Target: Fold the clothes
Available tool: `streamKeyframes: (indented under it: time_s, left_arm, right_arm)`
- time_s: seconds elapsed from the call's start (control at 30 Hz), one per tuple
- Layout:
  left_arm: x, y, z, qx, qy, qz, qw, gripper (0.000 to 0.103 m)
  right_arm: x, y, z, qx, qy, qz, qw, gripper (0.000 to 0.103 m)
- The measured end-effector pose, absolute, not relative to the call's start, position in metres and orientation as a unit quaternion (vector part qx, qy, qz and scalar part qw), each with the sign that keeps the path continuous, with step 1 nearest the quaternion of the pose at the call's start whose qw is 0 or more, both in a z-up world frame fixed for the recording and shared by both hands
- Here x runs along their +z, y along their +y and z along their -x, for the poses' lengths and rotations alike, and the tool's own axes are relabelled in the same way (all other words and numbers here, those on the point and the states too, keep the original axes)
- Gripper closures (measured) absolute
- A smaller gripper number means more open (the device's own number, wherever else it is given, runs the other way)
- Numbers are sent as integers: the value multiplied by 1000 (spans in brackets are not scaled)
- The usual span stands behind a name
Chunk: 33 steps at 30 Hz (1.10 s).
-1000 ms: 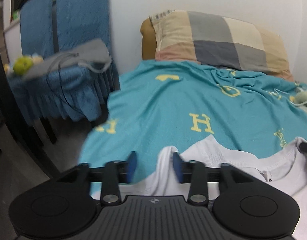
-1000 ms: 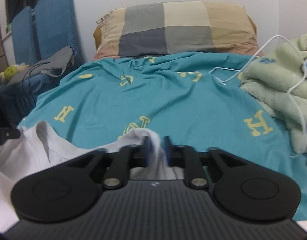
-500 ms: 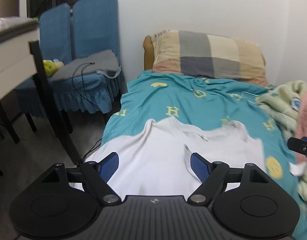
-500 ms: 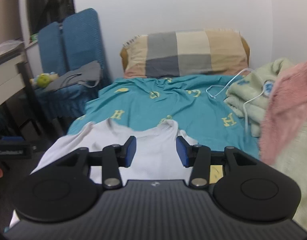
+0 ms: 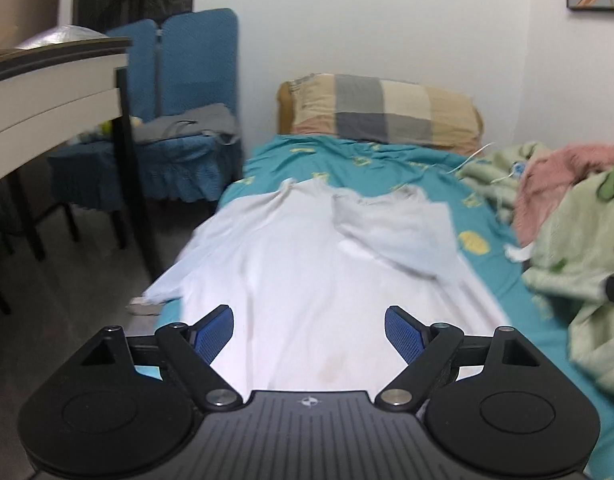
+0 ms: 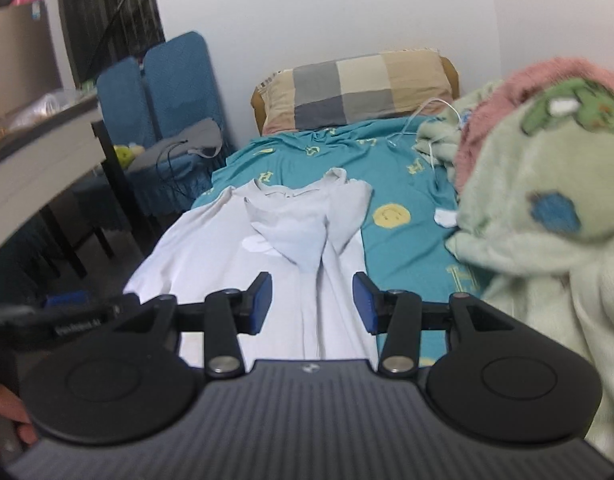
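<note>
A white T-shirt (image 5: 299, 264) lies spread on the teal bedsheet (image 5: 419, 168), collar toward the pillow, with its right sleeve folded in over the chest. Its left sleeve hangs off the bed's left edge. My left gripper (image 5: 309, 330) hovers wide open above the shirt's lower part, nothing between its blue pads. In the right wrist view the same shirt (image 6: 235, 248) runs away from my right gripper (image 6: 313, 306), which is open and empty over the hem. The left gripper's body (image 6: 79, 320) shows at the lower left there, beside a person's hand (image 6: 7, 408).
A checked pillow (image 5: 383, 110) lies at the head of the bed. A pile of green and pink fleece blankets (image 6: 539, 184) fills the bed's right side, with a white cable (image 6: 431, 120) near it. Blue chairs (image 5: 187, 120) and a white desk (image 5: 55, 92) stand at the left.
Both grippers let go of the shirt's shoulders, opened, and pulled back toward the foot of the bed. The shirt now lies flat with one sleeve folded in.
</note>
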<state>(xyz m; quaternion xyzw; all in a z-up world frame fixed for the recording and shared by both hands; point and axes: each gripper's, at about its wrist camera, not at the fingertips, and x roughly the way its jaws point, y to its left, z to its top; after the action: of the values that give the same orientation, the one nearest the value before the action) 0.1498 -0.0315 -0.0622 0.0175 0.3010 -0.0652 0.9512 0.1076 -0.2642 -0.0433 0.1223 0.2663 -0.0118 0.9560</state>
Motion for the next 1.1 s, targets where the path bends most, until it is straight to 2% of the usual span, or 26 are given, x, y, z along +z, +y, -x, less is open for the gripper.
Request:
streamKeyframes:
  time_s: [0.1, 0.17, 0.2, 0.43, 0.5, 0.6, 0.73, 0.83, 0.97, 1.0, 1.1]
  left_arm:
    - [-76, -32, -142, -69, 302, -25, 951, 19]
    - [-83, -41, -153, -75, 305, -31, 949, 19]
    - [-87, -48, -164, -80, 312, -29, 946, 19]
    - [-108, -106, -244, -114, 351, -14, 929, 21]
    - [-117, -131, -274, -121, 354, 0, 927, 27]
    - [-130, -166, -318, -123, 358, 24, 925, 30]
    - [-150, -190, -364, -102, 354, 40, 929, 40]
    - [-166, -194, -387, -96, 358, 42, 928, 50]
    - [-169, -183, -394, -117, 352, 67, 926, 87]
    - [-167, -178, -393, -121, 350, 77, 926, 94]
    - [-159, -159, -388, -131, 343, 118, 922, 97]
  right_arm:
    - [-41, -273, -103, -18, 265, -133, 955, 43]
    - [-38, -284, -103, -29, 252, -158, 954, 25]
    - [-38, -290, -103, -31, 246, -173, 953, 20]
    - [-56, -322, -117, -49, 248, -232, 940, 20]
    - [-63, -328, -123, -58, 253, -239, 936, 20]
    - [-74, -337, -132, -73, 260, -251, 930, 20]
    - [-88, -351, -143, -86, 270, -280, 917, 20]
    - [-98, -359, -150, -88, 274, -302, 909, 20]
    - [-106, -366, -156, -99, 281, -321, 899, 20]
    - [-107, -367, -156, -98, 282, -327, 897, 20]
    - [-107, -367, -154, -96, 282, -331, 895, 20]
